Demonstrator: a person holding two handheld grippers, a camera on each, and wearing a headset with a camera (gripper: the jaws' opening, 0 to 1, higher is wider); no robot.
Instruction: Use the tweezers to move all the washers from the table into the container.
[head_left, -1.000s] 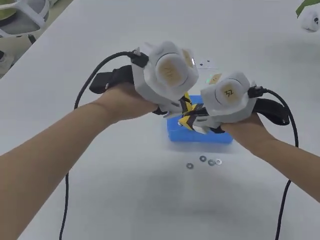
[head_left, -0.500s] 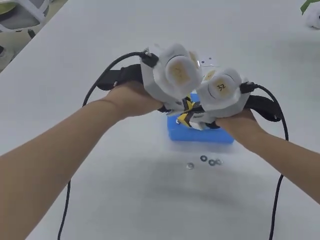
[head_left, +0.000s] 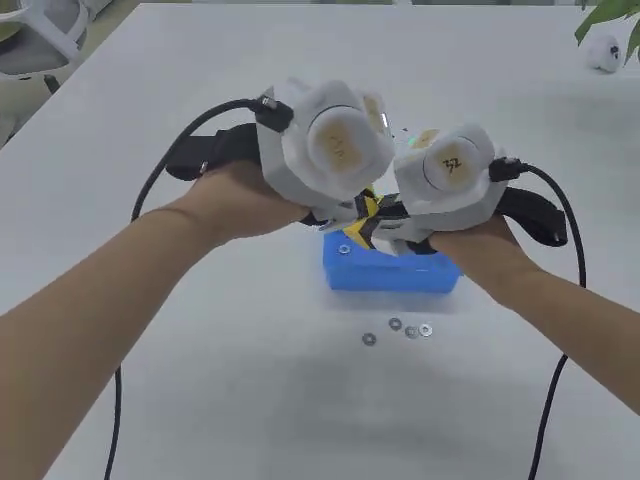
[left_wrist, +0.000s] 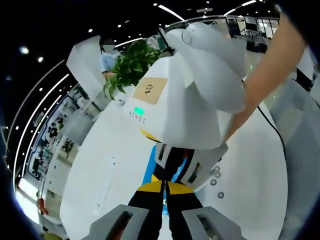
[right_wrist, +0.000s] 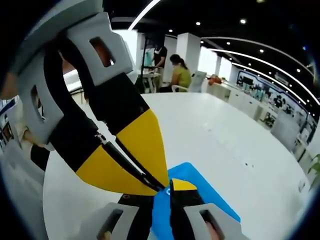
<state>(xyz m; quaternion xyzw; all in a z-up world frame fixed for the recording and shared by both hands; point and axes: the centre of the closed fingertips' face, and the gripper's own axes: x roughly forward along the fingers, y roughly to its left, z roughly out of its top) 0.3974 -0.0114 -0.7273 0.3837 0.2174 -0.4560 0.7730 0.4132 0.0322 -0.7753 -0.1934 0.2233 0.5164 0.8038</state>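
Four washers (head_left: 397, 331) (loose) beside blue container (head_left: 390, 276)

Four washers (head_left: 411, 331) lie on the table (head_left: 230, 400) before the container (head_left: 390, 273).

Container (head_left: 390, 275) right behind washers (head_left: 397, 330); table (head_left: 300, 420) open front+sides.

You're getting bright, even overhead light | soft shadow is pooling on the table (head_left: 300, 420) at 6 o'clock | gripper views: ceiling strips (right_wrist: 145, 14) are glaring near 12 o'clock, edges are bending.
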